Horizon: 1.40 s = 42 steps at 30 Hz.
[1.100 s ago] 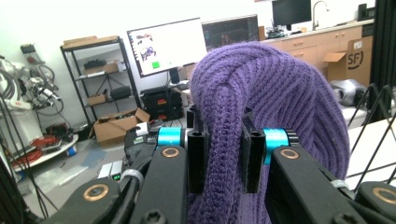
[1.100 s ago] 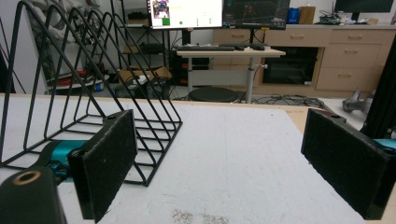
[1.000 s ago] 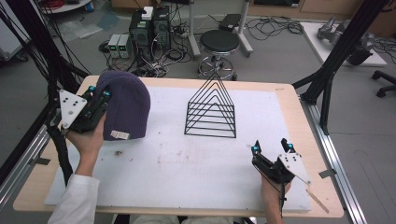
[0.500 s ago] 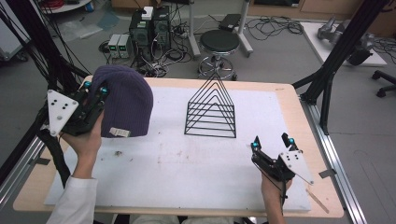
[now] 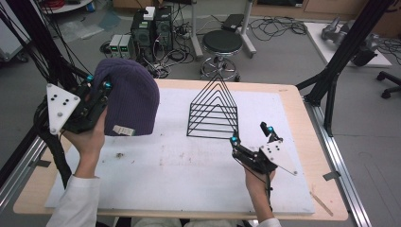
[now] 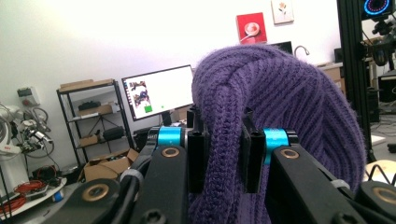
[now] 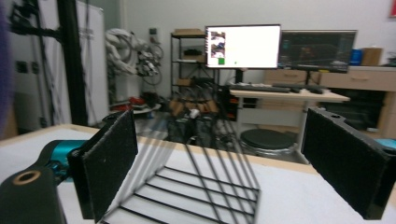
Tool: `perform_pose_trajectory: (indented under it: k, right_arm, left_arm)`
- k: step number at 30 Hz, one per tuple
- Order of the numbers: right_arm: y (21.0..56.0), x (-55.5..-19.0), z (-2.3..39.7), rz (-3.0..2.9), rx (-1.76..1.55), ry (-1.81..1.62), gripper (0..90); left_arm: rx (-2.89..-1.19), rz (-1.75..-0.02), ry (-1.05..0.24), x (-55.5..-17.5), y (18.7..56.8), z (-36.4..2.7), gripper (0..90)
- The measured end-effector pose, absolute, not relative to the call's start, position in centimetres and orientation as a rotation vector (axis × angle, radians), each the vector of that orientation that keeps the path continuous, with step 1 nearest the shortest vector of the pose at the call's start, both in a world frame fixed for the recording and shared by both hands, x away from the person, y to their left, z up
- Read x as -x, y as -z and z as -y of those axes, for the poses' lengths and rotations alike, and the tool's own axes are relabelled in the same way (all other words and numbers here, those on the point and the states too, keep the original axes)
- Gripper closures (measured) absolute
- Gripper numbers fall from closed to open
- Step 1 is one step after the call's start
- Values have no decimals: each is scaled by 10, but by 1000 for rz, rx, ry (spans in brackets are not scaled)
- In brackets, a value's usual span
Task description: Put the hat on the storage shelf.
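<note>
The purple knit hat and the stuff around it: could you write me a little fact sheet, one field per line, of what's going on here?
Held thing: purple knit hat, lifted clear of the table
Holder: left gripper, jaws shut on a fold of the hat
Hat label: small pale tag near its lower edge
Other gripper: right gripper, jaws open, nothing between them
It faces: black wire rack
Rack: triangular, standing upright on the white mat
Table: wooden table under the mat

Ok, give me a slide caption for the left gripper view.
Left gripper clamped on a fold of the purple knit beanie, lab monitor behind.
</note>
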State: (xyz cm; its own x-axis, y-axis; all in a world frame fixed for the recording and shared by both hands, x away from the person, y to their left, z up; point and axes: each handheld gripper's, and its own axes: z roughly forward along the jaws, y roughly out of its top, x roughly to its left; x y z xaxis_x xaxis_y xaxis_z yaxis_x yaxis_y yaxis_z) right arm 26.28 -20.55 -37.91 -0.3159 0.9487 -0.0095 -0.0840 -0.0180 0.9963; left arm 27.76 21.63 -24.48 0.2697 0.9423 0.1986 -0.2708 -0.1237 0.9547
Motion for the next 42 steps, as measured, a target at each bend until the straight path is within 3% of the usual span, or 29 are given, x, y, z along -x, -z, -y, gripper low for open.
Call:
perform_pose_trajectory:
  k: [18, 39, 40, 42]
  right_arm:
    - [342, -283, 127, -1506, -832, -1783, 100]
    - [344, -299, 52, -1643, -755, -1956, 101]
    - [344, -299, 51, -1646, -756, -1962, 118]
    - [344, -298, 51, -1652, -733, -1986, 266]
  left_arm:
    - [-1228, -687, -1197, -270, 225, -212, 773]
    - [-1148, -578, -1113, -248, 204, -184, 771]
    - [-1149, -572, -1109, -247, 204, -181, 770]
    - [-1150, -563, -1091, -248, 205, -176, 770]
